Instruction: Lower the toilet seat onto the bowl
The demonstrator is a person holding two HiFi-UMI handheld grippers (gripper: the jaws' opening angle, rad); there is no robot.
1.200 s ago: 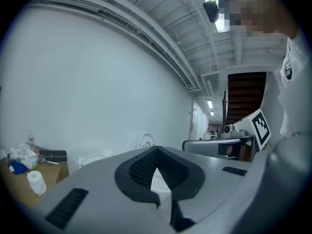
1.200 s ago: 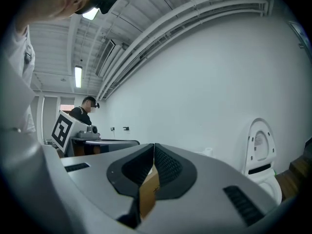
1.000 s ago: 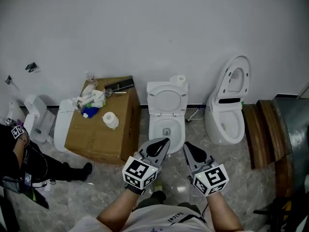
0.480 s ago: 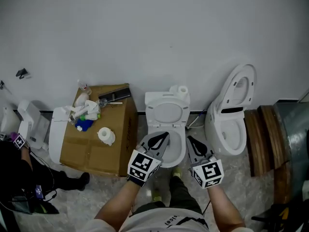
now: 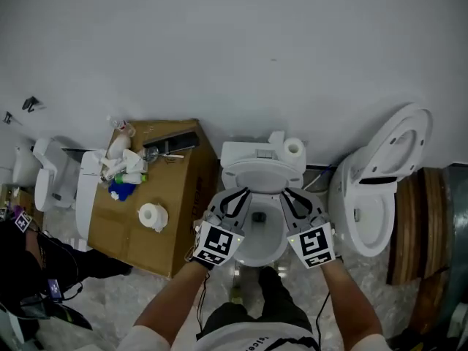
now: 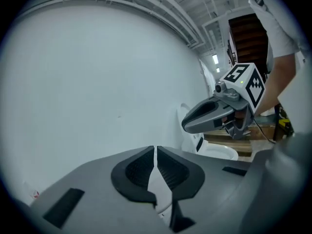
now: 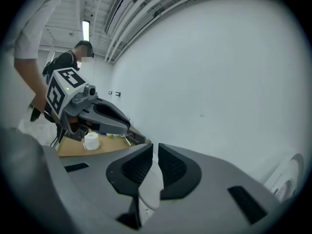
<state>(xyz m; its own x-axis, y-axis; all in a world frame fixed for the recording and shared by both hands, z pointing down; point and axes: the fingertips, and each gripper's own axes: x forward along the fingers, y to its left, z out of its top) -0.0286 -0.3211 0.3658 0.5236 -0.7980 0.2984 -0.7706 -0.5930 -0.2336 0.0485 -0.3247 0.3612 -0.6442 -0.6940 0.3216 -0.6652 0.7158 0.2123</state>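
The white toilet stands at the wall in the middle of the head view. Its seat [image 5: 261, 172] is raised against the tank, over the open bowl [image 5: 257, 248]. My left gripper [image 5: 236, 194] and right gripper [image 5: 286, 193] hover side by side over the bowl, tips just short of the raised seat. Both point at it and neither holds anything. In the left gripper view my left gripper [image 6: 154, 156] is shut, with the white seat [image 6: 157, 182] showing behind the slit. In the right gripper view my right gripper [image 7: 155, 156] shows the same: shut, only a thin slit, the seat [image 7: 150, 191] behind it.
A cardboard box [image 5: 168, 218] with clutter and a paper roll [image 5: 150, 215] stands left of the toilet. A second toilet [image 5: 380, 189] with its lid up stands at the right, wooden planks [image 5: 420, 225] beyond it. Another roll [image 5: 294, 149] sits on the tank. A person [image 5: 22, 269] crouches far left.
Both grippers have moved forward together, from above the floor in front of the toilet to over its bowl near the raised seat. The head has come closer too.
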